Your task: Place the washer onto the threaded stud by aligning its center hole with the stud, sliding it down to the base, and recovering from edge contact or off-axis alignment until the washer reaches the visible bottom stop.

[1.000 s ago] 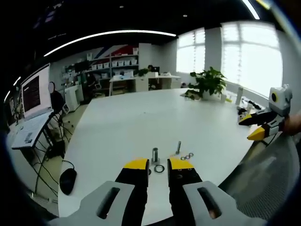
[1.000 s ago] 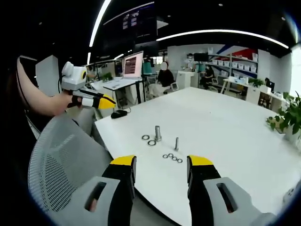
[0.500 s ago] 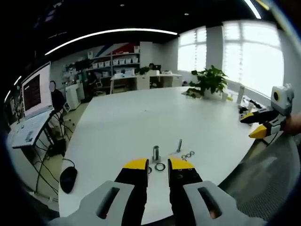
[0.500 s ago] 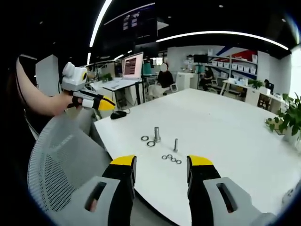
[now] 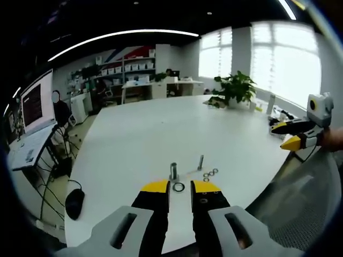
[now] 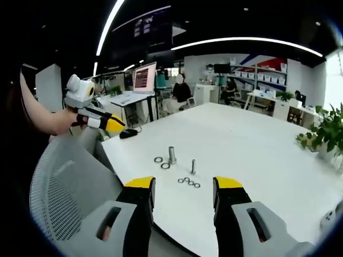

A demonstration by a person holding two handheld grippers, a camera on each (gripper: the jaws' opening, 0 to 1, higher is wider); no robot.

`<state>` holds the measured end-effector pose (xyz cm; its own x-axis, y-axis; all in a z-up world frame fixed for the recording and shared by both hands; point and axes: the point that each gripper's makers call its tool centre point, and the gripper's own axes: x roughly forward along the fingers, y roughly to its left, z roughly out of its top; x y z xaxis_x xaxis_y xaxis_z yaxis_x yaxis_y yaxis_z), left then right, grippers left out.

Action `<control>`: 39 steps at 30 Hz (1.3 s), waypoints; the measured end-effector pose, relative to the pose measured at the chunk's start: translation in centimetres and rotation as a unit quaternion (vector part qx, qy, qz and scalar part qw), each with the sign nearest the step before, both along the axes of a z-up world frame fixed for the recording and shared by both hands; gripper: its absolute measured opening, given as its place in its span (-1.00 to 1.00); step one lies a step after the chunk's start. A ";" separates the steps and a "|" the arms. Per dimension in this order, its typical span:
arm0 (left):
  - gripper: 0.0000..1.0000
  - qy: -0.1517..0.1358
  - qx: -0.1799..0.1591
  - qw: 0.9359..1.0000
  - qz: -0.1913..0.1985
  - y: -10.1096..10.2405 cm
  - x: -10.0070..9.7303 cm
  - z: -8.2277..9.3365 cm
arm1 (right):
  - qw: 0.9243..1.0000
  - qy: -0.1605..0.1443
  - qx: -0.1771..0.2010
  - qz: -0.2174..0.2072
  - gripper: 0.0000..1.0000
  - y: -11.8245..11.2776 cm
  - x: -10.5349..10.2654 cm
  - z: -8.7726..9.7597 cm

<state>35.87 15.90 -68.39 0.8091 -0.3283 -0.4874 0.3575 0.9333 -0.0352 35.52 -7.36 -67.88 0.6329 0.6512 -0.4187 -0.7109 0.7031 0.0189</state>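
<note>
We have eased our left tool (image 5: 179,186), jaws narrowly spread and empty, toward the large washer (image 5: 178,187) at lower centre; right tool (image 6: 181,184) hangs wide apart.

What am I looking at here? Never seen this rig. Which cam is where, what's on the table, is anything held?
There is no robot. A person holds a two-jaw gripper in each hand, and a fisheye camera rides on each one, looking forward along its yellow-tipped jaws.

In the left gripper view, the left gripper rises from the bottom with its jaws a little apart, and the right gripper comes in from the right edge.

In the right gripper view, the right gripper stands wide open, and the left gripper shows at the left, above a mesh chair back.

On the white table stand a thick stud and a thinner threaded stud. Two larger washers lie beside the thick one; a row of small washers lies near the thin one.

Nothing is held; both grippers are empty.
</note>
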 end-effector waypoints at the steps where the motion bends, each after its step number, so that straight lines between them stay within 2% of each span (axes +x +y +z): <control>1: -0.75 0.000 -0.001 1.000 -0.001 -0.1 0.0 0.0 | 1.000 0.002 -0.001 0.000 -0.09 0.0 0.0 -0.1; 4: -0.77 0.008 -0.009 1.000 0.006 0.2 -0.1 -0.2 | 1.000 0.004 -0.023 0.008 -0.09 -0.1 -0.5 -0.9; 9: -0.77 0.009 -0.011 1.000 -0.011 -0.5 -0.1 -0.3 | 1.000 0.004 -0.025 0.010 -0.09 0.1 -0.3 -0.8; 12: -0.77 0.016 -0.017 1.000 -0.011 -0.5 -0.1 -0.5 | 0.999 0.014 -0.035 0.003 -0.09 -0.2 -0.3 -1.4; 17: -0.76 0.019 -0.020 1.000 -0.010 -0.6 -0.1 -0.6 | 0.999 0.008 -0.038 0.000 -0.09 -0.3 -0.2 -1.3; 22: -0.76 0.019 -0.009 1.000 -0.011 -0.4 -0.2 -0.8 | 0.999 0.009 -0.032 -0.001 -0.09 -0.2 -0.1 -1.1; 26: -0.76 -0.002 -0.008 1.000 0.009 0.4 0.0 0.2 | 1.000 0.006 -0.024 0.007 -0.09 0.0 -0.3 -0.9; 32: -0.76 0.000 0.008 1.000 0.014 0.6 0.2 -0.1 | 1.000 0.001 -0.023 0.017 -0.09 0.4 -0.4 -0.6; 39: -0.76 0.016 0.022 1.000 0.015 0.8 0.0 -0.8 | 1.000 0.005 -0.021 0.018 -0.10 0.4 -0.5 -0.7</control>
